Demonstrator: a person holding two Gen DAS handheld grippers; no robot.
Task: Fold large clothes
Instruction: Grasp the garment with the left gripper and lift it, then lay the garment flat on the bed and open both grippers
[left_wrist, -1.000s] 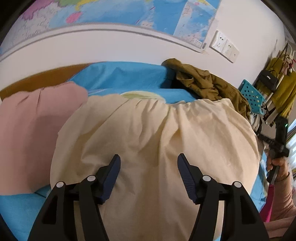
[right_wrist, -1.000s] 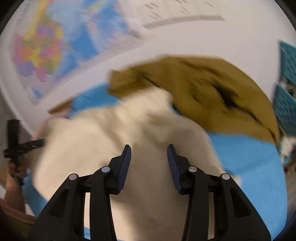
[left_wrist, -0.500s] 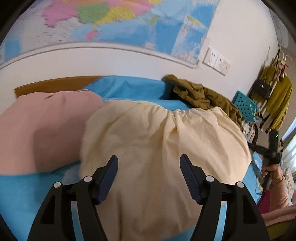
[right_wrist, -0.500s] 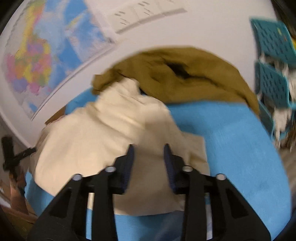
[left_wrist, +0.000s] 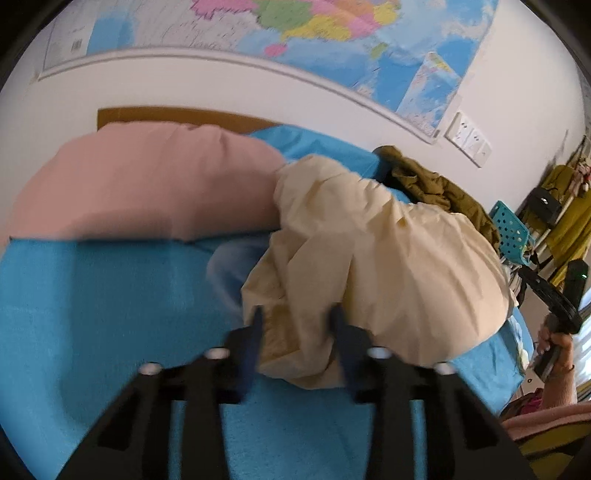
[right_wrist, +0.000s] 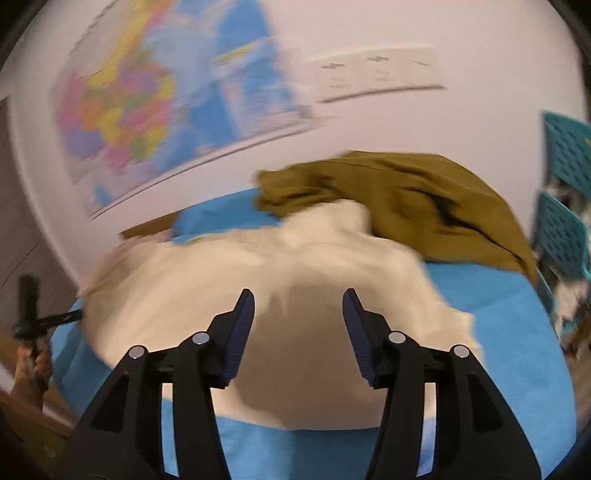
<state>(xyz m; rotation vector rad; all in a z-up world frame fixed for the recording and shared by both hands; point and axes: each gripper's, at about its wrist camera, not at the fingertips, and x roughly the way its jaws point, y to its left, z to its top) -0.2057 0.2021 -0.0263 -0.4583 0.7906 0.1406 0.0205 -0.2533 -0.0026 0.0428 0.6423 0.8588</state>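
Left wrist view: the left claw (left_wrist: 295, 328), jaws just closing, pinches a bunched edge of the cream garment (left_wrist: 388, 266), which lies on the blue bed (left_wrist: 92, 314) beside the pink pillow (left_wrist: 147, 181). Right wrist view: the right claw (right_wrist: 298, 314), jaws just opening, stands parted and empty above the cream garment (right_wrist: 221, 273); the olive garment (right_wrist: 424, 199) lies behind it.

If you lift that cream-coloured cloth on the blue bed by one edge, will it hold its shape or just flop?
Probably flop: the cream cloth already bunches into soft folds where the left hand-held gripper, whose jaws have just been closing, gathers its edge. It looks thin and light for its spread. It seems unlikely to slip on the blue sheet, though that is a guess.
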